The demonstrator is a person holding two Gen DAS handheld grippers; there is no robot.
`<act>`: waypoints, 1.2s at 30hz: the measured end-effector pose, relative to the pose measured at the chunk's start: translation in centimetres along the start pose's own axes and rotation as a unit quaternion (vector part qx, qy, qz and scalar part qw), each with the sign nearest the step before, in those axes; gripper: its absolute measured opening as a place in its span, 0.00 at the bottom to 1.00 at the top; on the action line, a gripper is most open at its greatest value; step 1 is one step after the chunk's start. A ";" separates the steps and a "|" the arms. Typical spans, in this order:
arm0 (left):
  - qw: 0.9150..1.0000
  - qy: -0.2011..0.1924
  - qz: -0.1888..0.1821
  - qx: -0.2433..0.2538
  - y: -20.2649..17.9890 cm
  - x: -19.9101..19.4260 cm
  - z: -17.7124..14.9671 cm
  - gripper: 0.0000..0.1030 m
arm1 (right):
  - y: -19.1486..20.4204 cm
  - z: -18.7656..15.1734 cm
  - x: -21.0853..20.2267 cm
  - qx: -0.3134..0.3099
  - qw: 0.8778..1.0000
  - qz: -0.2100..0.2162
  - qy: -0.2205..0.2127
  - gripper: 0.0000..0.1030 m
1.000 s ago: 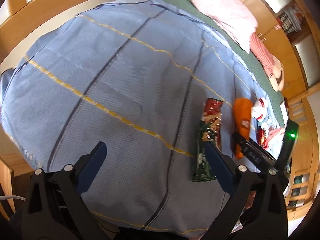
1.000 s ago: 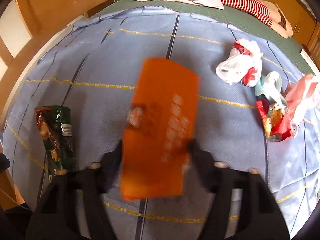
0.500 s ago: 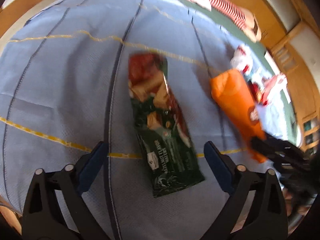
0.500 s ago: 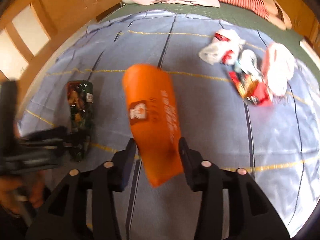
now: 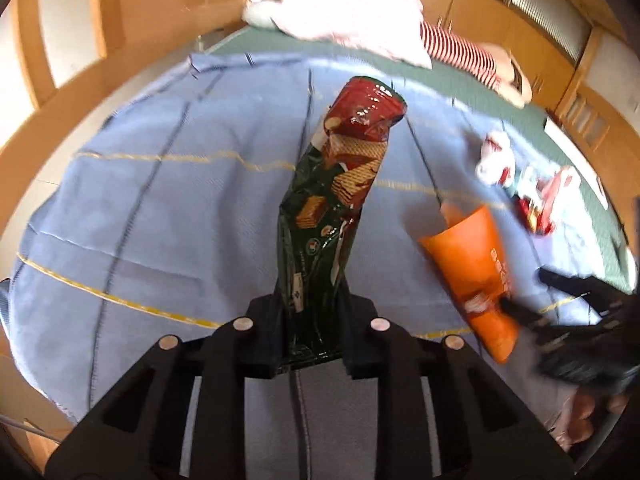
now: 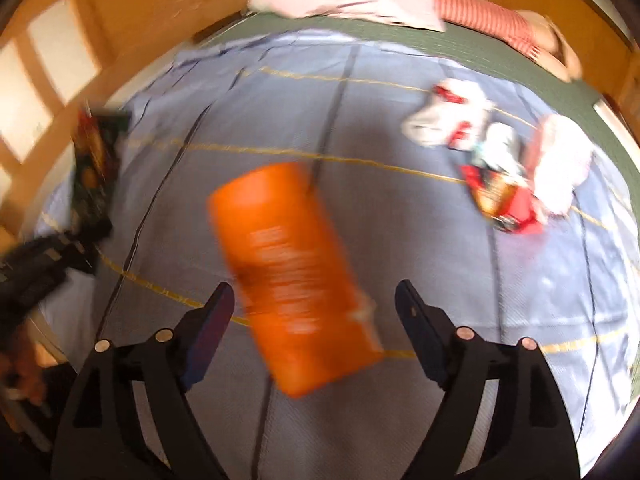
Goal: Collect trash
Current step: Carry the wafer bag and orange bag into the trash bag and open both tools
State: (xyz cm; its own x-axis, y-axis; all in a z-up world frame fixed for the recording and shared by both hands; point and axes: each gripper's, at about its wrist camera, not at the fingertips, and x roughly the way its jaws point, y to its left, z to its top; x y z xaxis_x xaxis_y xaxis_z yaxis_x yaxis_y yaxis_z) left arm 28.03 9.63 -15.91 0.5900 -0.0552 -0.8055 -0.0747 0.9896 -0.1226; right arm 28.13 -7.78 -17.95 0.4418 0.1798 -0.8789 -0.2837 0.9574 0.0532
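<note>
Orange packet: the orange snack packet (image 6: 296,280) is between my right gripper's (image 6: 312,320) jaws no longer. Half a second ago those jaws pinched its lower end; now they stand wide apart and the packet shows blurred in the gap, touching neither finger as far as I can tell, so I judge it is dropping to the blue bedspread (image 6: 400,128).

Same packet, left view: it (image 5: 476,276) hangs tilted, its lower end close against the black tips of my right tool; the blur hides whether they touch.

Wafer packet: the green and red wafer packet (image 5: 332,208), which lay flat on the spread half a second ago, now stands up from my left gripper (image 5: 314,332), whose jaws are closed on its bottom end. It is lifted clear of the cloth.

Trash pile: the heap of white, red and pink wrappers and bags (image 6: 500,168) lies well apart from both packets, far right on the spread.

Meaning for the task: one piece is newly secured on the left, while the right one looks released short of the heap. By my judgement the orange packet lands near me, not with the rest, and will need another pick-up.

Beyond: a pink pillow (image 5: 352,20) and a red-striped cushion (image 5: 460,50) sit at the head of the green mattress (image 5: 440,80).
</note>
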 end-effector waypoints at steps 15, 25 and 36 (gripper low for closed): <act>0.994 -0.090 0.008 0.056 -0.3 -7.0 0.1 0.22 | -0.6 0.0 4.5 0.034 0.999 -0.007 0.020 0.55; 0.992 -0.097 -0.004 0.083 -1.2 -8.1 -1.0 0.22 | -0.7 -1.9 -2.2 0.045 0.997 -0.044 -0.050 0.22; 0.980 -0.144 -0.031 0.134 -8.6 -17.9 -7.5 0.22 | -3.9 -12.3 -19.8 0.047 0.986 -0.065 -0.148 0.22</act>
State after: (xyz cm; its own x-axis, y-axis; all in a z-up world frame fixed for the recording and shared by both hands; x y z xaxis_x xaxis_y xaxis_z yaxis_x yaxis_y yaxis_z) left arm 12.09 1.14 -4.75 0.7921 -0.1145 -0.5996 0.1595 0.9869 0.0223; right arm 10.05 -17.87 -6.60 0.7022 0.0985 -0.7052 -0.1344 0.9909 0.0045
